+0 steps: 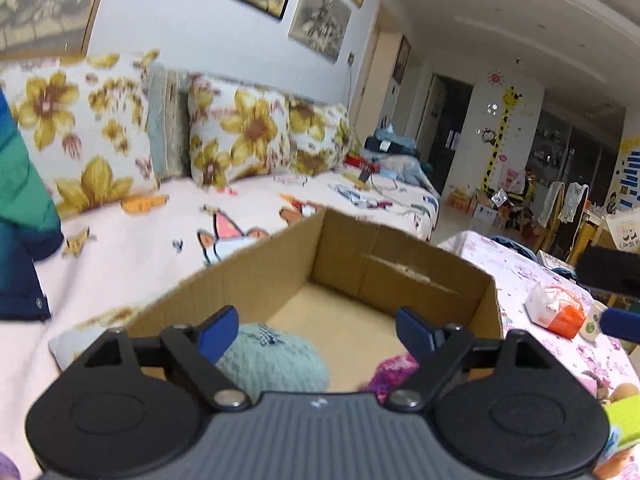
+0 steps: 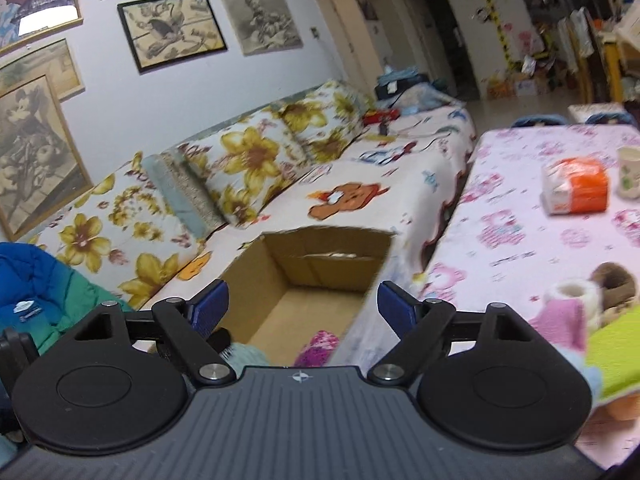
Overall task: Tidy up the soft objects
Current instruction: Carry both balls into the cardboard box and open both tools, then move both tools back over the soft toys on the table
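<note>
Brown cardboard makes up the open box [image 1: 400,276], and it sits on the sofa seat [image 1: 132,248] with its top wide open. Everything else is told from this box.

Inside the box, at the near end, lies a soft teal knitted thing [image 1: 276,364] with a tiny checked bow. Next to it, also at the near end, lies a fuzzy pink and purple thing [image 1: 390,372]. The far end of the box floor is bare cardboard.

The left hand-held gripper [image 1: 316,334] hangs over the near end of the box. Its blue fingers [image 1: 218,334] stand wide apart and press on nothing. The teal thing lies below, by one finger. The right hand-held gripper [image 2: 302,306] is just before the near edge of the box. Its blue fingers [image 2: 394,306] stand wide apart too, and nothing is between them.

Behind the box, big pillows with yellow flowers [image 2: 248,160] lean on the wall. Left of the box lies a puffy blue and green jacket [image 2: 44,300].

Right of the box stands a desk with a pink cartoon cloth [image 2: 532,240]. On it are an orange and white packet [image 2: 576,192], a white paper cup [image 2: 628,176], a plush toy in a pink top [image 2: 572,312] and a soft lime green thing [image 2: 616,356].
</note>
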{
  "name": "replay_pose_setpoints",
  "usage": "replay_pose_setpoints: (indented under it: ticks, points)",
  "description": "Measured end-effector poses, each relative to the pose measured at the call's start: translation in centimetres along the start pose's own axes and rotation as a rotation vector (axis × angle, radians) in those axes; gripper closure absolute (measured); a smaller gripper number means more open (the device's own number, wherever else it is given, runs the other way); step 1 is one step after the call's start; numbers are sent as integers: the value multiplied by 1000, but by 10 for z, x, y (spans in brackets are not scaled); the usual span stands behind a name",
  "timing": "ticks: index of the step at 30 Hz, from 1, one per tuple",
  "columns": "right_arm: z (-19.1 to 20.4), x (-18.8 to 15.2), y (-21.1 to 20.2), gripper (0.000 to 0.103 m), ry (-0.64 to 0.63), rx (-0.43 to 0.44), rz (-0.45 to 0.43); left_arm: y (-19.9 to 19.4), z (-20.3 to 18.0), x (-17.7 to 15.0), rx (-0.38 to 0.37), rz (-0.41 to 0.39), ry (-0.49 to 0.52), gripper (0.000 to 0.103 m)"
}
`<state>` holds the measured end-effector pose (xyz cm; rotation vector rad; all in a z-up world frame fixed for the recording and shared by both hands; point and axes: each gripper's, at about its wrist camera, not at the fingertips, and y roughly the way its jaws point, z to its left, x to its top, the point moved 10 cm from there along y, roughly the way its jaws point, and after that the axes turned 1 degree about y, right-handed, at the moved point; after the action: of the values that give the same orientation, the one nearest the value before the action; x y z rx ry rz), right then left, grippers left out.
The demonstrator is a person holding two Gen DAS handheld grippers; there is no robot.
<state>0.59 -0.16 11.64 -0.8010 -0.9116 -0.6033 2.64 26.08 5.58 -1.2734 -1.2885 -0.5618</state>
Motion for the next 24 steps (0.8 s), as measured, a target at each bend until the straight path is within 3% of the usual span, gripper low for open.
replay_pose_setpoints:
  ticks: [4,15,24]
  points:
    - [-14,-2,-18,0,-44,-89,-54,-8,-5,6,-4,-59,1,14]
    - [-68,-19,-60,0,-62,-239,-155,-44,-55,19,-122,-218,181,1]
    - [-105,-28,-83,0,-10,-348,-170,-56,-93,10,-226,-200,261,1]
